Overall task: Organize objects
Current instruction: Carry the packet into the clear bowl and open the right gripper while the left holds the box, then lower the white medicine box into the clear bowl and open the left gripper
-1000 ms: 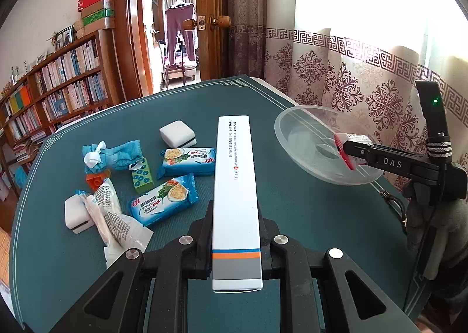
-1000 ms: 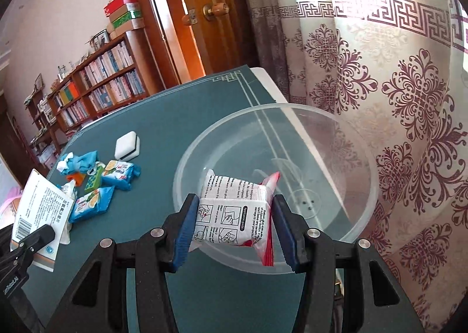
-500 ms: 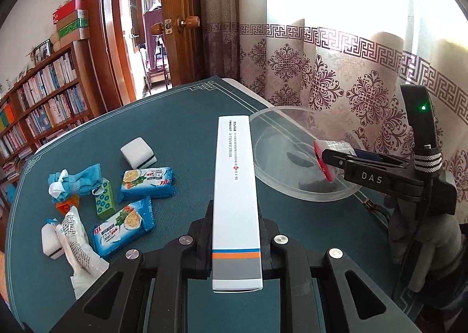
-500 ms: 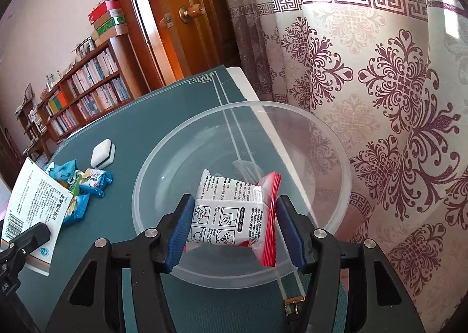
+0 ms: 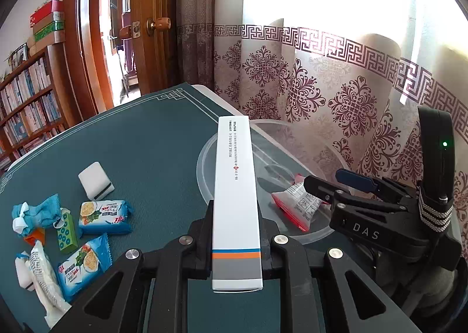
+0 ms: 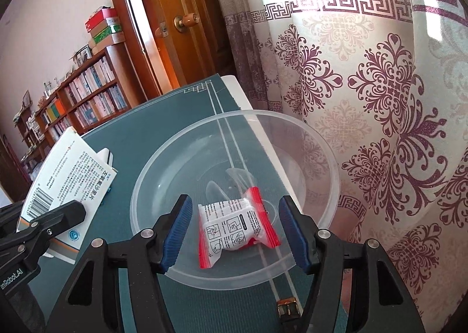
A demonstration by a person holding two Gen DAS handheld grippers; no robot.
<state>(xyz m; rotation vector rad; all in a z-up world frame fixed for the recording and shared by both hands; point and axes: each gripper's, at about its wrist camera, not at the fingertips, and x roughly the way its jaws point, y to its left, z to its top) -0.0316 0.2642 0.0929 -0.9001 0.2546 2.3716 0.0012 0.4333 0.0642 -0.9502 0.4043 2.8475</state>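
Right gripper [image 6: 235, 230] spread wide around the red-edged packet [image 6: 237, 226] lying inside the clear bowl [image 6: 321, 157] near the table edge, left gripper [image 5: 236, 233] pinching the long white box [image 5: 235, 198] beside the bowl's rim

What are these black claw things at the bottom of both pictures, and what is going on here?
They are hand-held grippers: a person holds one in each hand, and a wide-angle camera on each looks forward along its fingers. One picture comes from the left gripper, whose jaws are shut on a long white box. The other comes from the right gripper, whose jaws stand open on either side of a small red-edged packet lying in a clear plastic bowl. The bowl sits on a green table. To the left lie blue snack packs, a white block and other small wrapped things, apparently waiting to be sorted.
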